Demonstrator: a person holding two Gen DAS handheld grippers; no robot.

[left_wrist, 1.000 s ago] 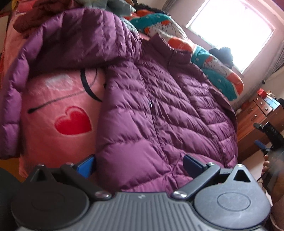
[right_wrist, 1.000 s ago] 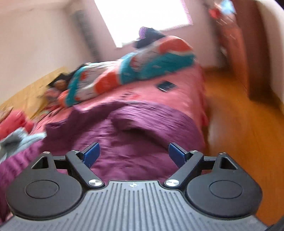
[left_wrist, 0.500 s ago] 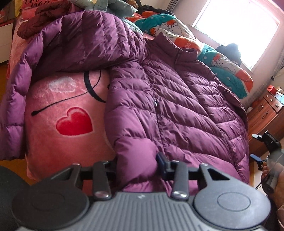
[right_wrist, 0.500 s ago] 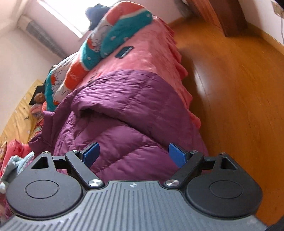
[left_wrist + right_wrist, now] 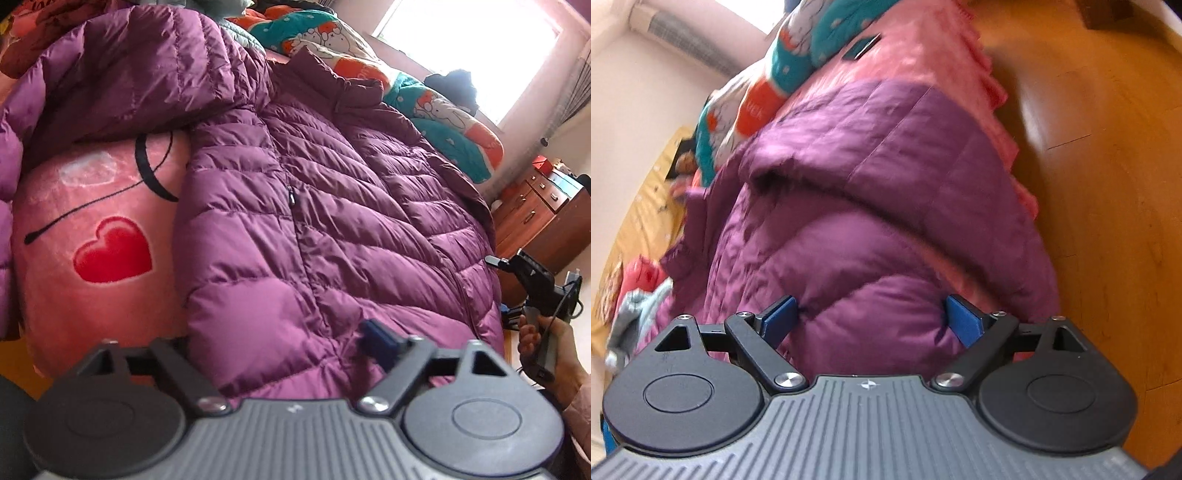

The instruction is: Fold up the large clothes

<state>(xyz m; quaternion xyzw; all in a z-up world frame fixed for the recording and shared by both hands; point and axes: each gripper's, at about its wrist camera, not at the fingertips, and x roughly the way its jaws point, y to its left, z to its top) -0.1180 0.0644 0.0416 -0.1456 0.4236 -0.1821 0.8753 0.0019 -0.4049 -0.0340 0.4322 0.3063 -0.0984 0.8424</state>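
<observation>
Left wrist view, we held left gripper [image 5: 280, 343] and right gripper [image 5: 870, 319] spread at purple jacket [image 5: 332, 229] hem, heart blanket [image 5: 99, 236] beside jacket.

Opening again at the purple jacket's [image 5: 332, 236] hem after pinching it: left gripper [image 5: 280, 347]. Pressing closer onto the jacket, fingers [image 5: 962, 325] spread: right gripper [image 5: 870, 321].
</observation>
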